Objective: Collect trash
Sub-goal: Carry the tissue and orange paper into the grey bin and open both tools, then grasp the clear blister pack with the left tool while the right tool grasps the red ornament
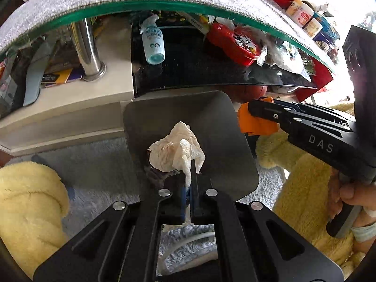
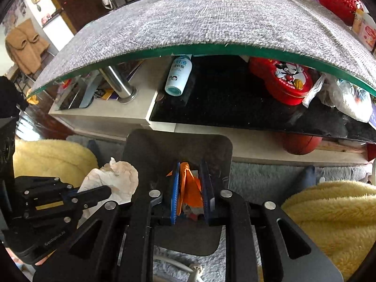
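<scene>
Both grippers hang over a grey bin. Left gripper has its jaws nearly together, pinching a crumpled tissue. Right gripper is clamped on an orange wrapper, jaws slightly apart.

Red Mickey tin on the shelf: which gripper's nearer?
Right. The right gripper, shut on orange scrap, sits below the red Mickey tin, on its side of the bin. The left gripper, holding crumpled tissue, is further left.

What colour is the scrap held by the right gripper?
Orange; the right wrist view shows it best.
</scene>
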Action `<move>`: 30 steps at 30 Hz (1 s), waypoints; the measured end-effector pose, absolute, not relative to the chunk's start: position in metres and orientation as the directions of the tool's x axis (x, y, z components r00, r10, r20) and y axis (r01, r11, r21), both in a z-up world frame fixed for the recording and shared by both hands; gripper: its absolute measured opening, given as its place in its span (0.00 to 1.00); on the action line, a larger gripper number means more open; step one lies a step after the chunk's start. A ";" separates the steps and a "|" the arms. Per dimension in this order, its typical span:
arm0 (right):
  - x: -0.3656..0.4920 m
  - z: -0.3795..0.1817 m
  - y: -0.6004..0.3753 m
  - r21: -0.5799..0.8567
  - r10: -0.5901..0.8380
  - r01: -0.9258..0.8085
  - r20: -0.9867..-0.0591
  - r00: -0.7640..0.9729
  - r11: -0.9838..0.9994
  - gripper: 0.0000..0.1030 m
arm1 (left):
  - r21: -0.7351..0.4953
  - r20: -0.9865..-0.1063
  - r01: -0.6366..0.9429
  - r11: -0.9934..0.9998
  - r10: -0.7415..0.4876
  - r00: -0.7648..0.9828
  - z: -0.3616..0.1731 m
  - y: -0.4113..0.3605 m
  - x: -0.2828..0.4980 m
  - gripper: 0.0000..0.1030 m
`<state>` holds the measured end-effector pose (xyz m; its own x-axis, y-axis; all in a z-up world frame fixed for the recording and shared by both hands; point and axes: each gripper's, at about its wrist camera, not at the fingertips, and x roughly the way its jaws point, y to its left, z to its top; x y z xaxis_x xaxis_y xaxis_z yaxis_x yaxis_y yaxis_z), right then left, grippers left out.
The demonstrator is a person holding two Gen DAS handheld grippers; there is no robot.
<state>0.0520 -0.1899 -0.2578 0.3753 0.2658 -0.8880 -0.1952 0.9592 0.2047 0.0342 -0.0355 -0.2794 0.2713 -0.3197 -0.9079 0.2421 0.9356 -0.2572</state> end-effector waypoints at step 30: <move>0.117 -0.156 -0.216 0.123 0.179 -0.136 -0.812 0.555 0.983 0.94 | -0.203 -0.841 0.203 0.958 -0.277 0.465 -0.183 -0.005 0.084 0.92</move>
